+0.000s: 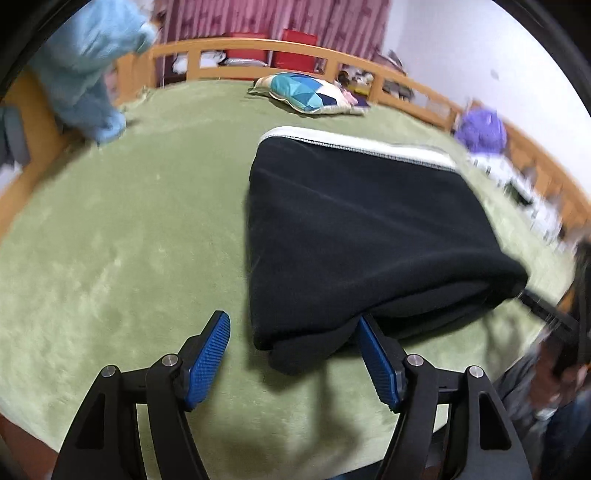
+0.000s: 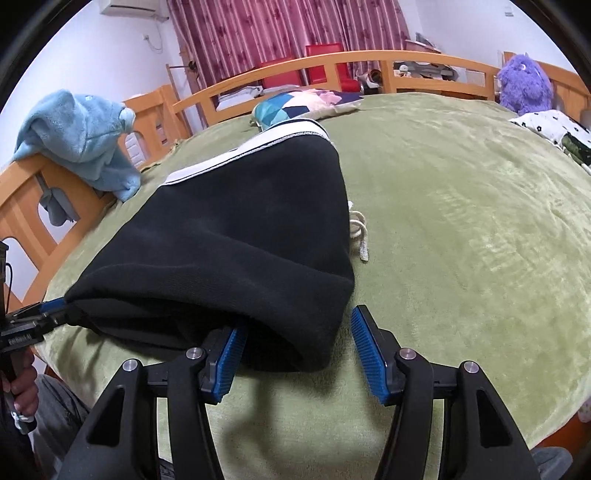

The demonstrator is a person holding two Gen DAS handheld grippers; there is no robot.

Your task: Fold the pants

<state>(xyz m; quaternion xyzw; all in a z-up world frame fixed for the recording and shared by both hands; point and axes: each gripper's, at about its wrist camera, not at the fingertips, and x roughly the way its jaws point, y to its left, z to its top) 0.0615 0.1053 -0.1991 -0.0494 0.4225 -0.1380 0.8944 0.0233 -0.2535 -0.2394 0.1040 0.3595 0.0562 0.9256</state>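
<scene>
Left wrist: pants (image 1: 354,236) folded on bed (image 1: 129,240), both grippers, left gripper (image 1: 293,339) & right gripper (image 2: 297,338), wide, holding nothing; prob last fold/tidy, next needs regrip near edge.

You face a bed (image 2: 461,221) spread with a green blanket, ringed by an orange wooden rail (image 2: 332,61); red floral curtains (image 2: 288,29) hang behind, and an air conditioner (image 2: 129,5) is mounted on the white wall (image 2: 122,55).

I find no readable text, label, brand or number in either view. The only lettering I see is a blurred white strip on the left gripper (image 2: 22,338), at nine o'clock in my right wrist view; I cannot make it out.
</scene>
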